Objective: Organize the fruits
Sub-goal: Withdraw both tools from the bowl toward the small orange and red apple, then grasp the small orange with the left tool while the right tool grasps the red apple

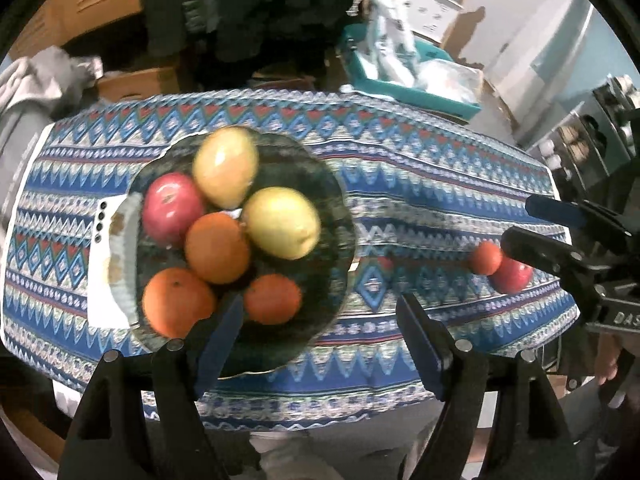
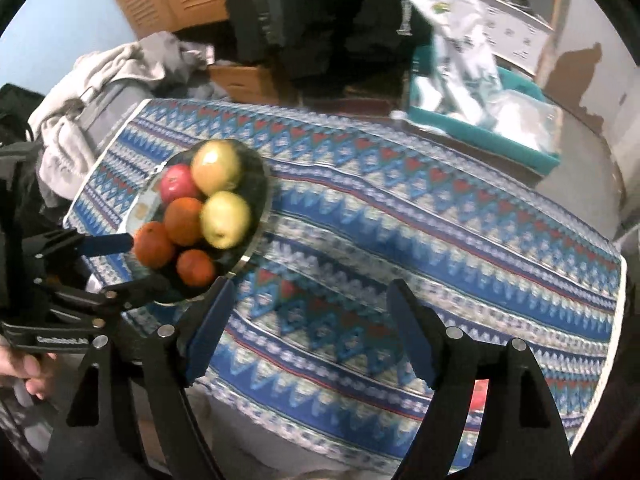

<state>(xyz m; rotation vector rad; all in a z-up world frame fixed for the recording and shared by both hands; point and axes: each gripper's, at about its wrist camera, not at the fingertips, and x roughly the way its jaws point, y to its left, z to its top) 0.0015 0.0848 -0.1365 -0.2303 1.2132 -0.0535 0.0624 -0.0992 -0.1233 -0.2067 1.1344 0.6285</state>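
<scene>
Six fruits sit in the dark plate [image 1: 320,184] on the desk [image 1: 420,184], which carries a blue patterned cloth; the plate lies toward the desk's left end, partly over a white sheet [image 1: 100,280]. Contents: two yellow-green apples [image 1: 282,222], one red apple [image 1: 172,208], three oranges [image 1: 218,248], packed touching one another. Two fruits are not yet in the plate: a loose orange [image 1: 485,258] and a loose red apple [image 1: 514,276], touching each other near the desk's right end, close to its near edge. Left gripper [image 1: 320,332]: jaws wide, nothing between them, hanging over the plate's near rim. Right gripper [image 2: 310,332]: jaws wide, empty, over bare cloth mid-desk. Risks, as judged: the loose pair sits near the edge, so a careless approach could nudge one fruit and roll it off the desk. Pinching one while it touches the other may knock the neighbour away. The plate is crowded; an added fruit could settle on top and roll out over the rim.
</scene>
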